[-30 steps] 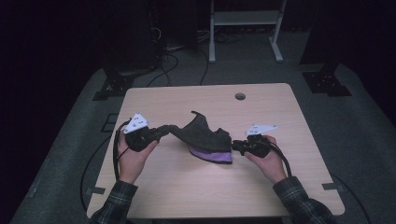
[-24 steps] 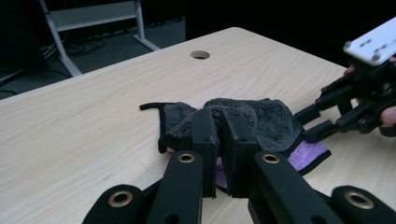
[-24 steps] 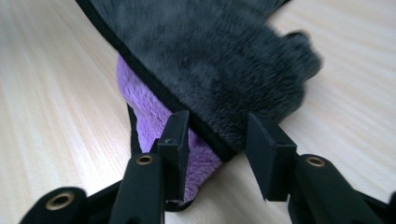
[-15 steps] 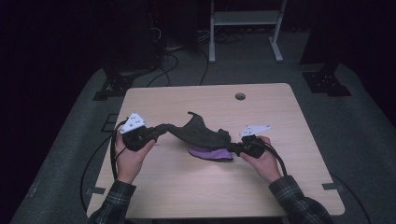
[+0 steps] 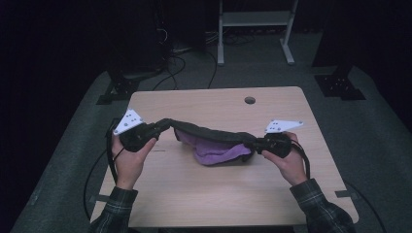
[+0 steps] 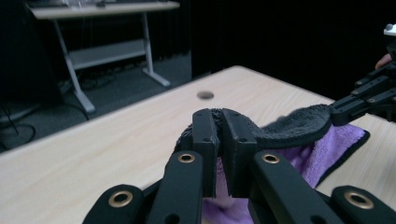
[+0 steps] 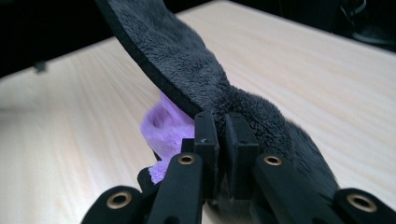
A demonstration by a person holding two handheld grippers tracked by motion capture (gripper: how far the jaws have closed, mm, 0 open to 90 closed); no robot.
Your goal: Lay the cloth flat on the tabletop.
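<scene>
A person stands at the table (image 5: pixel 214 194), stretching a cloth (image 5: pixel 214 141), dark grey on one side and purple on the other, between both hands. The left gripper (image 5: pixel 163 125) pinches one end and the right gripper (image 5: pixel 250 142) pinches the other. Its purple middle sags onto the tabletop.

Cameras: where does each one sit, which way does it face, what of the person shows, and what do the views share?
High view: above the person's side, looking forward and down on the table; both forearms, left gripper and right gripper show.
Left gripper view: on the left gripper, looking across the table toward the right gripper.
Right gripper view: on the right gripper, looking along its jaws over the tabletop.
Shared: all three show the cloth, dark grey outside, purple inside, pinched at both ends.
</scene>
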